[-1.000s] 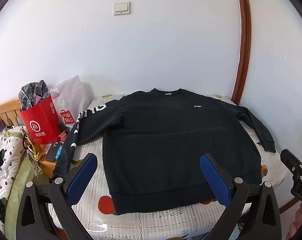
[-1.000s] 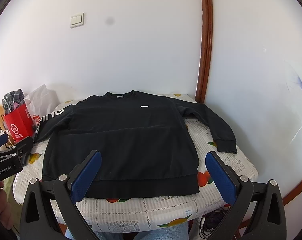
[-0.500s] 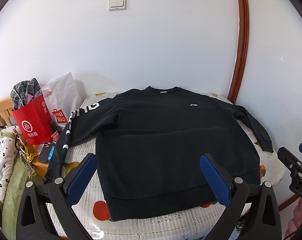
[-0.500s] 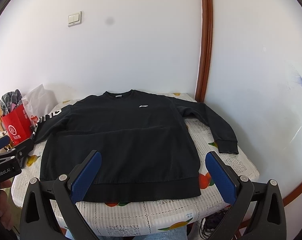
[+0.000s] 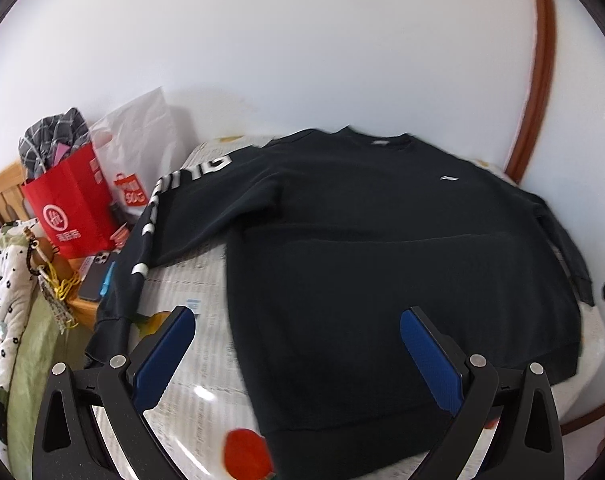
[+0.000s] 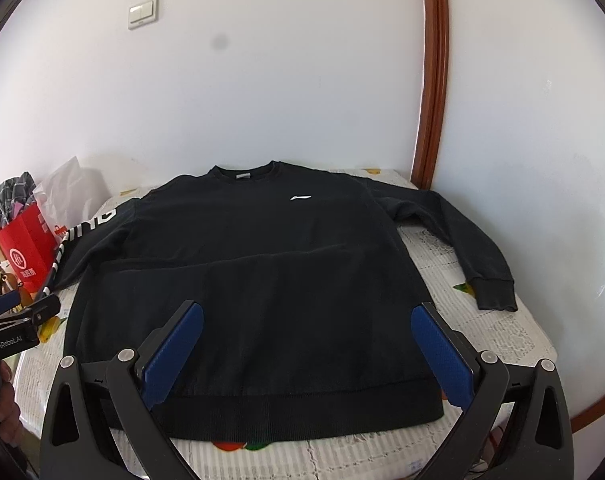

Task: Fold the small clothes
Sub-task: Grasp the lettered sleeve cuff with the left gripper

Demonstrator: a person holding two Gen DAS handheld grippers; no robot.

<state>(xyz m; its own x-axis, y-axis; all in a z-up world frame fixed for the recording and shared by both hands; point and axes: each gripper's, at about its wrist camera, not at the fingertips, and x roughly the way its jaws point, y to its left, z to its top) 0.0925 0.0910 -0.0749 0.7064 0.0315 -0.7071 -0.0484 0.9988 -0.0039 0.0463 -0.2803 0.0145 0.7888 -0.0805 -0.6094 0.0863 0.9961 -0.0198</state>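
Note:
A black sweatshirt [image 6: 262,280] lies spread flat, front up, on a table with a white fruit-print cloth [image 6: 498,344]. It also fills the left wrist view [image 5: 382,260]. Its left sleeve with white letters [image 5: 150,232] hangs over the table's left edge. Its right sleeve [image 6: 470,248] lies out to the right. My left gripper [image 5: 298,332] is open and empty above the hem's left part. My right gripper [image 6: 306,328] is open and empty above the hem's middle. The left gripper also shows at the left edge of the right wrist view [image 6: 10,328].
A red paper bag [image 5: 70,212] and a white plastic bag [image 5: 142,160] stand left of the table on a wooden stand with a phone [image 5: 96,276]. A patterned quilt [image 5: 6,300] lies at far left. White walls and a brown door frame [image 6: 434,72] stand behind.
My left gripper has moved left and closer to the table, toward the lettered sleeve. My right gripper has moved a little closer to the hem. Both stay open.

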